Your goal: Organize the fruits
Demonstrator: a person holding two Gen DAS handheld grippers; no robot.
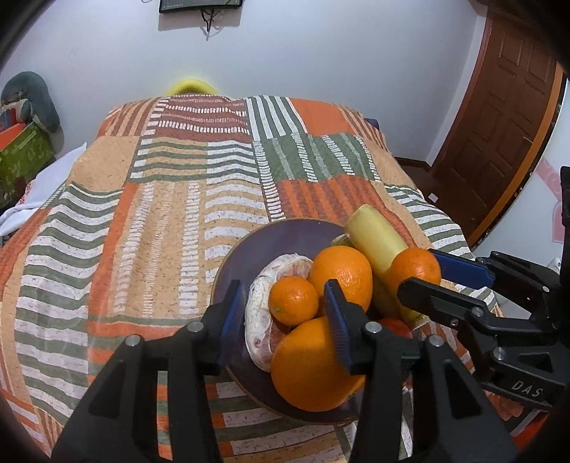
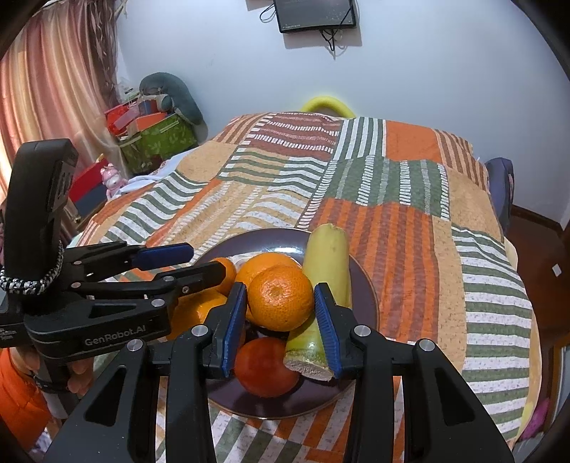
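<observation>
Patchwork quilt [image 1: 149, 199] covers the surface; wooden door [image 1: 498, 124] right, wall screen [image 2: 317, 14] above. Fruits sit piled on the dark plate [image 1: 270, 242] (near edge). Left tongs [image 1: 281, 320] and right tongs [image 2: 279, 322] both released; left body reads "GenRobot.AI", right "DAS".

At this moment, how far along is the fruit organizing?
Looks nearly done: the plate already holds oranges, a small mandarin, a peeled citrus, a tomato and a pale green cut piece. Both tongs, left and right, hover open, holding nothing. No loose fruit shows on the bedspread.
</observation>
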